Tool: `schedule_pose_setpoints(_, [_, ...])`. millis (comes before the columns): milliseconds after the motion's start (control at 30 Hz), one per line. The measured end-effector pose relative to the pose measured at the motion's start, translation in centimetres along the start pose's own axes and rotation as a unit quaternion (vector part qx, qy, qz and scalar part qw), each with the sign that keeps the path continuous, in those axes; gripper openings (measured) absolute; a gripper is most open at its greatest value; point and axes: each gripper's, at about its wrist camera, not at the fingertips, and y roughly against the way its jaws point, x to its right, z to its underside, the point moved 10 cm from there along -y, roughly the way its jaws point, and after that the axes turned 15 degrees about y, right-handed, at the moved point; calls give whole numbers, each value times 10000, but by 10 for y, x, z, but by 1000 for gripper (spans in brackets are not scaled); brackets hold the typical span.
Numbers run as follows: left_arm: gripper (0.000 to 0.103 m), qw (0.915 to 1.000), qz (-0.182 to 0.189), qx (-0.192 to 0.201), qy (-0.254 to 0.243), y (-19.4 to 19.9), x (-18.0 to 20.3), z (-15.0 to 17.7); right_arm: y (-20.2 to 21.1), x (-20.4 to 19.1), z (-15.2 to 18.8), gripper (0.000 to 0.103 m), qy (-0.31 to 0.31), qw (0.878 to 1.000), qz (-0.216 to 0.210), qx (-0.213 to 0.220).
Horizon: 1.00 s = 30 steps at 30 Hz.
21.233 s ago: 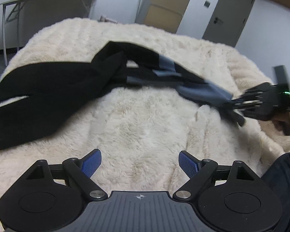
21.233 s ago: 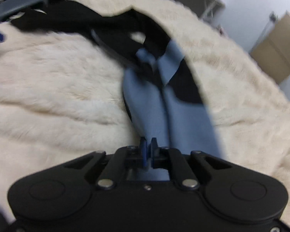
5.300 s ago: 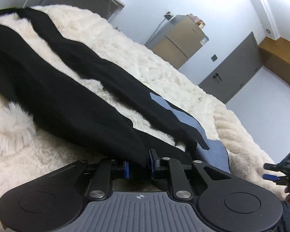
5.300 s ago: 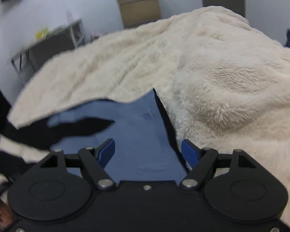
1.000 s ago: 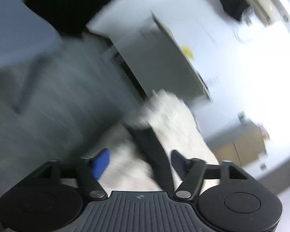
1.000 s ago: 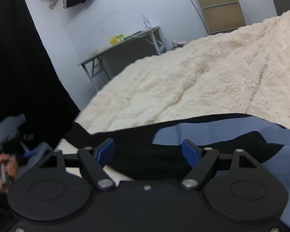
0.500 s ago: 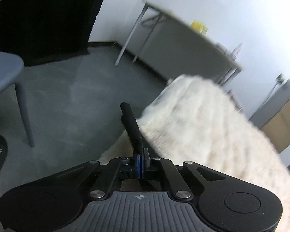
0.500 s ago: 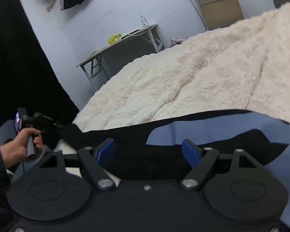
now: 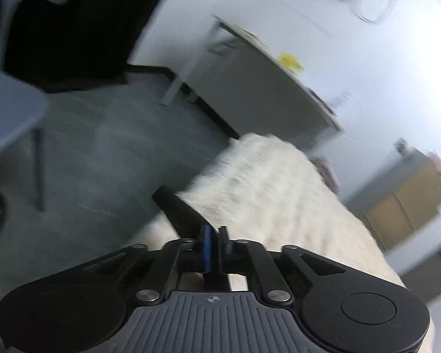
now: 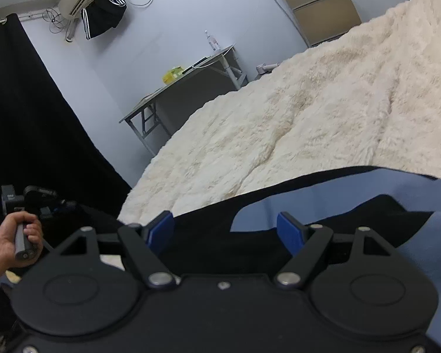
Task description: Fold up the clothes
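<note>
A black and blue garment (image 10: 323, 223) lies stretched across the near edge of the cream fluffy blanket (image 10: 308, 123). My right gripper (image 10: 225, 229) hangs just over its black part, jaws wide open with nothing gripped. In the left wrist view my left gripper (image 9: 214, 236) is shut on a black end of the garment (image 9: 176, 206), which sticks out past the pads over the blanket's corner (image 9: 264, 182). The right wrist view shows the left gripper (image 10: 53, 203) far left, held by a hand (image 10: 11, 241), with the black cloth running from it.
A grey folding table (image 10: 191, 73) with a yellow box stands beyond the blanket by the wall. A grey chair (image 9: 6, 97) and bare floor (image 9: 103, 153) lie left of the bed. Brown cabinets (image 10: 317, 6) stand at the back, a black curtain (image 10: 23, 117) at left.
My left gripper closed on the black end of the garment and lifted it off the blanket's corner. The right gripper stayed open over the garment, barely moving.
</note>
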Motion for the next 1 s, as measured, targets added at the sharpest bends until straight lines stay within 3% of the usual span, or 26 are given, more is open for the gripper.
schedule_pose_setpoints(100, [4,10000,-64,-37,16,1,-9,-10,0,1,0,76,-54,10000,-9,3])
schedule_pose_setpoints(133, [11,9999,-102,-85,26,-3,-11,-15,-1,1,0,76,-71,10000,-13,4])
schedule_pose_setpoints(167, [33,9994,-173,-279,94,-6,-20,-17,-1,1,1,76,-62,10000,-21,-7])
schedule_pose_setpoints(233, [61,9985,-322,-366,260,-11,-35,-18,-3,0,3,76,-8,10000,-28,-68])
schedule_pose_setpoints(333, [63,9983,-373,-438,76,-2,-49,-7,-8,-1,5,76,38,9999,-47,-136])
schedule_pose_setpoints(467, [61,9916,-372,-1156,454,-41,-63,33,-11,-1,7,76,62,9998,-48,-175])
schedule_pose_setpoints(500, [59,9917,-428,-1109,483,-51,-65,35,-11,-1,7,76,63,9998,-44,-177])
schedule_pose_setpoints(533, [38,9920,-492,-1053,499,-61,-67,37,-11,0,7,76,63,9998,-41,-180])
schedule_pose_setpoints(567, [6,9928,-640,-929,399,-76,-70,40,-11,0,7,76,64,9998,-37,-183])
schedule_pose_setpoints(633, [4,9928,-803,-836,303,-81,-72,41,-11,1,7,76,65,9998,-30,-188])
schedule_pose_setpoints(700, [3,9955,-706,-553,291,-69,-71,34,-12,2,7,76,67,9998,-23,-193])
schedule_pose_setpoints(800, [3,9984,-447,-268,-207,-29,-42,30,-12,3,7,76,69,9998,-13,-201])
schedule_pose_setpoints(933, [3,9973,255,-601,324,52,3,14,-12,4,8,76,72,9998,1,-211])
schedule_pose_setpoints(1000, [4,9976,320,-524,330,66,13,5,-13,5,8,76,73,9997,8,-217])
